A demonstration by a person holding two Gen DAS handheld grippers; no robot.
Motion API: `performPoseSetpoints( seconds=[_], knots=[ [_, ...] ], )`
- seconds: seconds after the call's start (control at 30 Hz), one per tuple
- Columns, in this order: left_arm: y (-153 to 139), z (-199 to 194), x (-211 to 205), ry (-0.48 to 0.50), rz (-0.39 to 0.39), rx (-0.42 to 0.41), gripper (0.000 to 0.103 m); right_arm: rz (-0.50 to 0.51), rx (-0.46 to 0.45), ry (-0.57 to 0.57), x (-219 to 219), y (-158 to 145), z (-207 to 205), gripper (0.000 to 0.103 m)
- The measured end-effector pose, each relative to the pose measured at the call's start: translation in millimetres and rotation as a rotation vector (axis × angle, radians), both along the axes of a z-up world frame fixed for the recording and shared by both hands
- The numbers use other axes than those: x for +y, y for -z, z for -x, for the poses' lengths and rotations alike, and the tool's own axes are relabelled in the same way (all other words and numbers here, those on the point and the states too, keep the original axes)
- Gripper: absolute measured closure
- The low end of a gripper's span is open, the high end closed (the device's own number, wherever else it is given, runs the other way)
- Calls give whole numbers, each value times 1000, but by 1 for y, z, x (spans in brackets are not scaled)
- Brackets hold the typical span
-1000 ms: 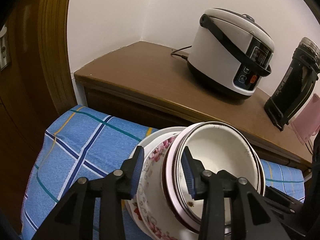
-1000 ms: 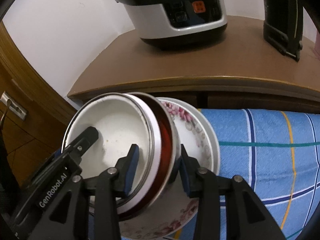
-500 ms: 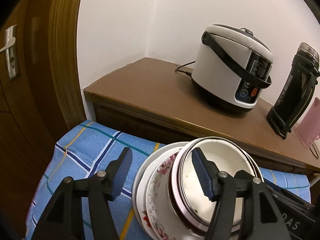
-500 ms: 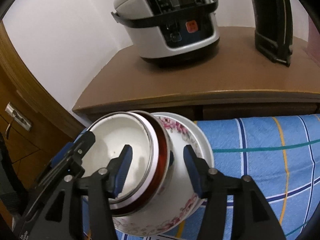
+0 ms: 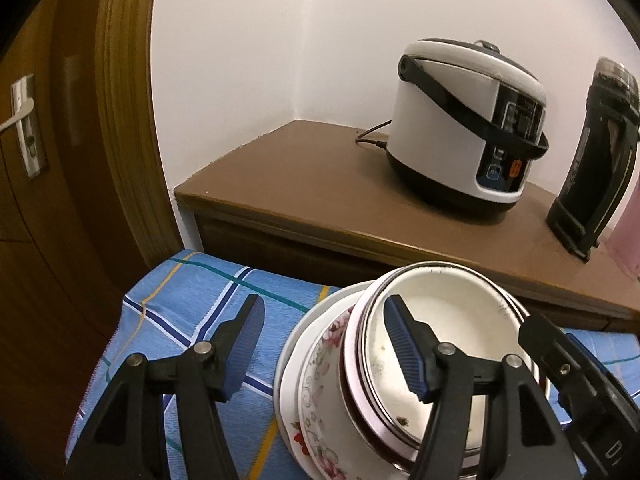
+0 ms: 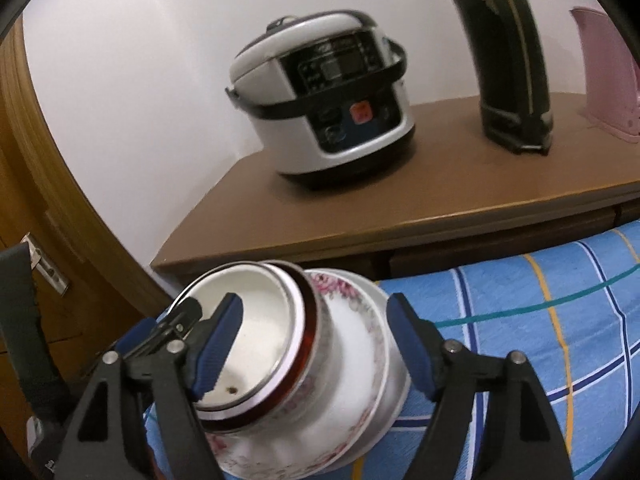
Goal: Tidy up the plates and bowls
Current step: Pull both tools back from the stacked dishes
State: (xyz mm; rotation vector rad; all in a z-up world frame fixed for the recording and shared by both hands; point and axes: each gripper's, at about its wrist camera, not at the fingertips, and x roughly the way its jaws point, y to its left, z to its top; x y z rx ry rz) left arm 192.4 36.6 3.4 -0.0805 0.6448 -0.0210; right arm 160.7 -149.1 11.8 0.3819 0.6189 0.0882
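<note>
The bowls [image 5: 420,364] are held by neither gripper: left gripper [image 5: 324,350] is spread wide, right gripper [image 6: 316,344] is opening around them.

A blue cloth [image 5: 192,312] at lower left is checked with white, navy, teal and yellow lines. On it, a white plate [image 5: 290,364] carries a white bowl with pink and red flowers [image 5: 320,364], a dark red bowl [image 6: 310,320] and a white-lined, pink-rimmed bowl [image 5: 444,344]. The gripper pads [image 5: 404,344] are blue on black fingers. At upper right, a white-and-black rice cooker [image 5: 464,128] has an orange button.
</note>
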Motion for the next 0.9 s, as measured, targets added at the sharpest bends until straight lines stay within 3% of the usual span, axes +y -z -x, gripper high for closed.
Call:
performPoseSetpoints(
  seconds=[0.4, 0.53, 0.67, 0.73, 0.9],
  knots=[
    [-4, 5, 1, 0, -20, -33, 38, 15, -65, -15, 3, -1, 6, 27],
    [-9, 14, 0, -10, -57, -87, 38, 26, -92, -6, 3, -3, 13, 21],
    [-7, 20, 4, -12, -47, -73, 38, 22, -124, -3, 2, -10, 23, 20],
    [-8, 24, 6, -13, -28, -72, 38, 19, -142, 4, 1, -13, 29, 15],
    [-13, 35, 6, -18, -48, -86, 38, 48, -171, 13, 5, -20, 37, 12]
  ],
)
